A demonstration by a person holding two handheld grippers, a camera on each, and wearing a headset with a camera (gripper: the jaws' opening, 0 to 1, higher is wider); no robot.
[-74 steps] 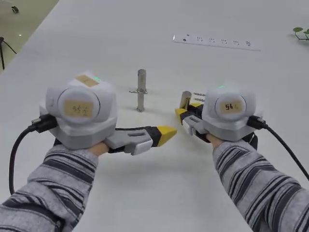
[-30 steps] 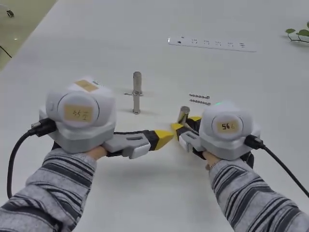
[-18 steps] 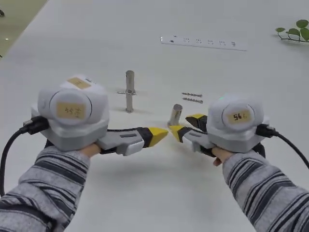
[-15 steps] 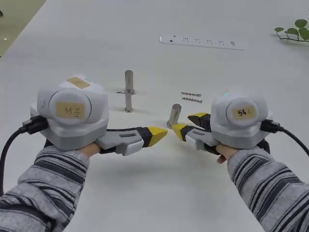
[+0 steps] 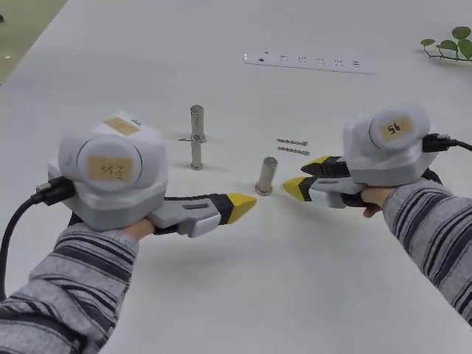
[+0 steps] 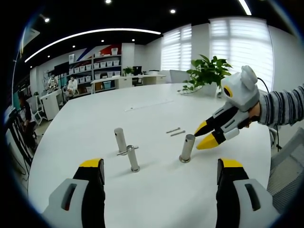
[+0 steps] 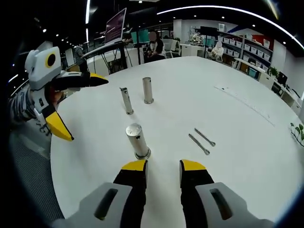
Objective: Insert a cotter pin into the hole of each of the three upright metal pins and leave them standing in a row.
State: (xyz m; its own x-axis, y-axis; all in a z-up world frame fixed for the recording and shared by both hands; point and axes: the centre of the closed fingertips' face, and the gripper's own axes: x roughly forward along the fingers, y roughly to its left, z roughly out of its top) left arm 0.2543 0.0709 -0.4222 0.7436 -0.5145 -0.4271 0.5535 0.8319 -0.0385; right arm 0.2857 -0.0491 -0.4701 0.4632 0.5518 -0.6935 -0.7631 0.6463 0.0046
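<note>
Three smooth, cylindrical metal pins (image 6: 186, 147), upright.

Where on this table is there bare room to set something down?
Bare: the table nearer than the left tongs and right tongs, and the band between the power strip and the far pin. Crowded: the middle, around three pins and two loose cotter pins.

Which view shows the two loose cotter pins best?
The right gripper view: the loose cotter pins lie nearest, side by side, each shaft distinct. The head view and the left gripper view show them far smaller, as thin slivers.
</note>
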